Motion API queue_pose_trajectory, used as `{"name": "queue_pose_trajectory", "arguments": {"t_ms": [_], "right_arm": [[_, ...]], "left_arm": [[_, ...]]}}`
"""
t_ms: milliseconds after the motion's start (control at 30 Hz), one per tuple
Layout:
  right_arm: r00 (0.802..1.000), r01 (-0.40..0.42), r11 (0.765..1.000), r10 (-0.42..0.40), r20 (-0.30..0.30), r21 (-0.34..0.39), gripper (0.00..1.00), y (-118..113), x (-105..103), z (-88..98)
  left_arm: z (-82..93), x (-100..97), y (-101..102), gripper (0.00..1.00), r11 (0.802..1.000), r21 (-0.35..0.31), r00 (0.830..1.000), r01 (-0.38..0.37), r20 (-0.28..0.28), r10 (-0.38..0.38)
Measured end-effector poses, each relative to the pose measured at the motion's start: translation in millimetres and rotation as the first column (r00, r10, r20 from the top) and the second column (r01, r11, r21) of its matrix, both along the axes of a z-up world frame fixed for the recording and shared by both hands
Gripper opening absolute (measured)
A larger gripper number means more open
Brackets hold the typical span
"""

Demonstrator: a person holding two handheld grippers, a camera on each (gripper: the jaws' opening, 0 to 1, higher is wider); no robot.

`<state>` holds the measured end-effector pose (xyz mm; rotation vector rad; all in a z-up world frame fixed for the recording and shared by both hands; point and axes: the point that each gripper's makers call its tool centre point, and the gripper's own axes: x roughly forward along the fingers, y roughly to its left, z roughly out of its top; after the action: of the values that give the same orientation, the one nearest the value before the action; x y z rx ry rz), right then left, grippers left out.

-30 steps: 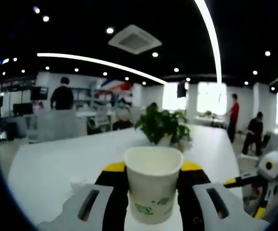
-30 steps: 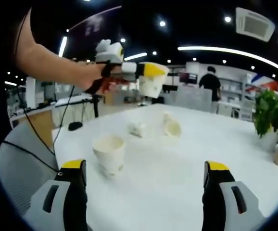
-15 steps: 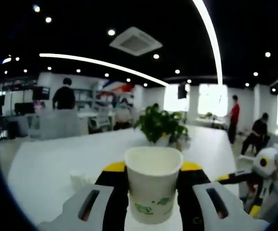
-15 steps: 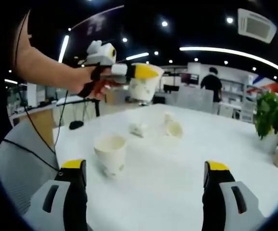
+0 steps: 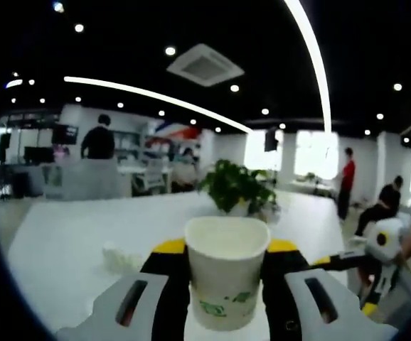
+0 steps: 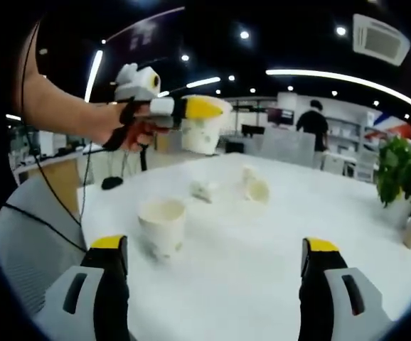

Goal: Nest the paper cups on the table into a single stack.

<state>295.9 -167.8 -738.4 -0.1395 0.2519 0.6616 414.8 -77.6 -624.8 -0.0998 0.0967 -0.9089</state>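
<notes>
Since a second ago the left claw (image 6: 204, 108) has drifted toward 9 o'clock in the right gripper view, clamped on a held cup (image 5: 226, 278) above the desk (image 6: 276, 234). Right claw (image 6: 214, 264) stands apart; an upright cup (image 6: 162, 226) sits at 10 o'clock, a tipped cup (image 6: 255, 187) beyond.

I see a white paper cup with green print (image 5: 226, 278) upright and open-topped, raised above the white table (image 6: 276, 234). On that table a second white paper cup (image 6: 162, 226) stands upright near its front edge. Farther back on the table, another white paper cup (image 6: 256, 187) lies tipped, mouth toward me, beside a crumpled white one (image 6: 205, 190).
</notes>
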Motion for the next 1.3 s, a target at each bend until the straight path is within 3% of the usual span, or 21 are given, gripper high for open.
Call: {"name": "queue_pose_trajectory", "arguments": {"t_ms": [600,767,1300], "right_arm": [[1.000,0.011,1.000,-0.011,0.006,-0.005,1.00,-2.8,1.0,0.8],[1.000,0.013,1.000,-0.013,0.007,0.001,1.00,-3.5,1.2,1.5],[1.000,0.013,1.000,-0.013,0.005,0.005,1.00,-3.6,1.7,1.7]], "left_arm": [[-4.8,-25.0,6.1,0.36,0.998,-0.061,1.000,-0.020,-0.012,0.019],[-8.1,-31.2,3.3,0.36,0.999,-0.038,1.000,-0.013,0.006,0.013],[-14.0,-55.3,-0.7,0.36,0.999,-0.051,1.000,-0.007,0.027,0.009]]}}
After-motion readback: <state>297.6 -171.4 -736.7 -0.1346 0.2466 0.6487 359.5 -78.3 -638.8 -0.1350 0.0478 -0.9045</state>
